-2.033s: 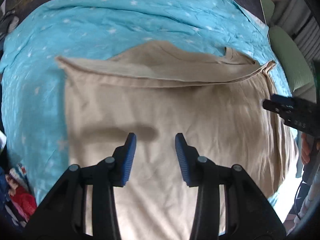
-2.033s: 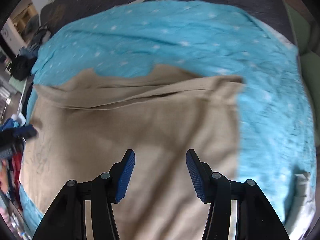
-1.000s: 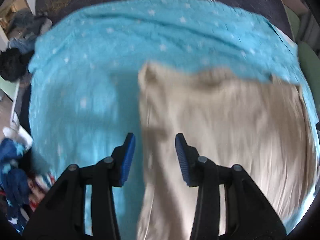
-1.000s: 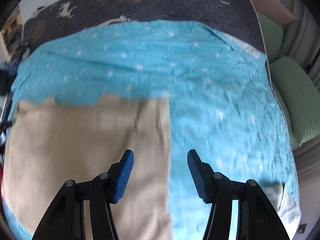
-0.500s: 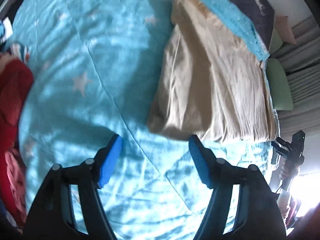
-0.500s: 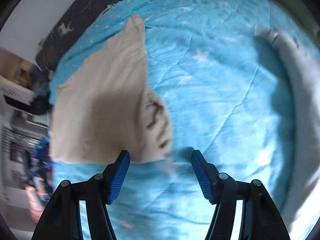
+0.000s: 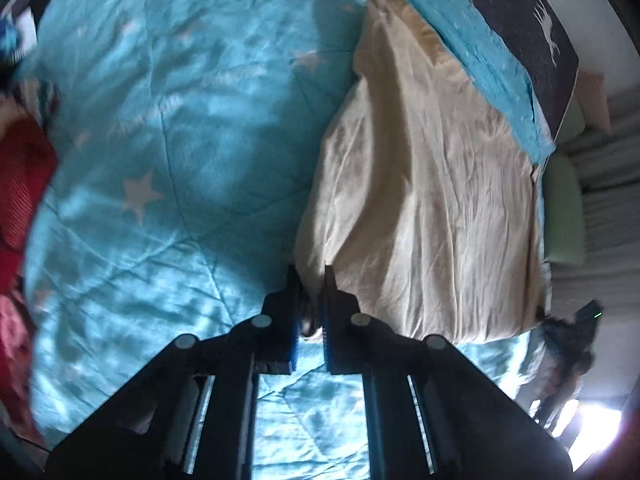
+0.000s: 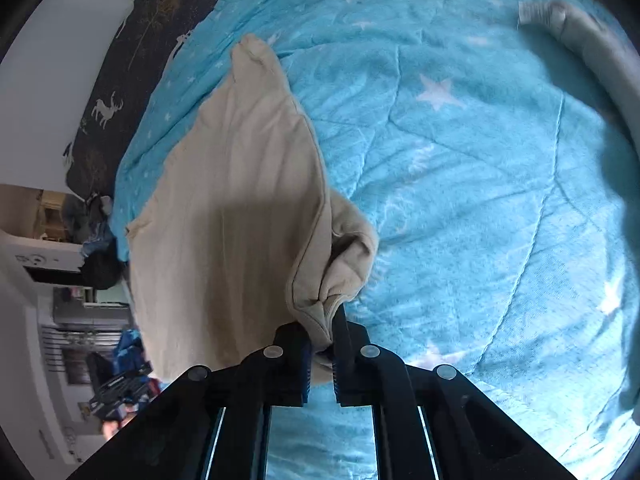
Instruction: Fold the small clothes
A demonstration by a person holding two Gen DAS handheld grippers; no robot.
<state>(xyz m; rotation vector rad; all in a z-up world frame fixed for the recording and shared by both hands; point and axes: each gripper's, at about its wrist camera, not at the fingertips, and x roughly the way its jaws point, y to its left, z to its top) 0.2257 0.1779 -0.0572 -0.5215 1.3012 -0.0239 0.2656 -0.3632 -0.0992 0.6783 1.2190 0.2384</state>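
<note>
The left gripper (image 7: 310,300) is closing on a near corner of the beige garment (image 7: 420,208), and a small fold of the cloth is seen pinched between its blue pads (image 7: 294,340). The right gripper (image 8: 320,336) is clenched on the other near corner, where the beige garment (image 8: 240,208) is bunched into a thick, curled wad just above the jaws. Both corners are therefore taken, and the step in hand is judged to be the carrying of the near edge over toward the far edge.

The garment is laid across the middle of the turquoise star-printed quilt (image 7: 160,128), with its far end pointed toward the dark deer-patterned blanket (image 8: 132,32) at the head of the bed.

Several failures are thought possible from here. Only a narrow bite of cloth is held on the left, so the corner could be pulled free once tension is applied. On the right, more than one layer seems to be gathered, and a crooked or doubled fold could be produced if the wad is not shaken flat. Quilt fabric lies directly beneath both sets of jaws; whether any has been caught cannot be told, but if it has, the quilt would be dragged up with the lift. Uneven raising of the two hands would skew the edge. A grey garment (image 8: 592,56) at the quilt's right edge and red clothing (image 7: 20,184) at its left edge are kept well apart.
</note>
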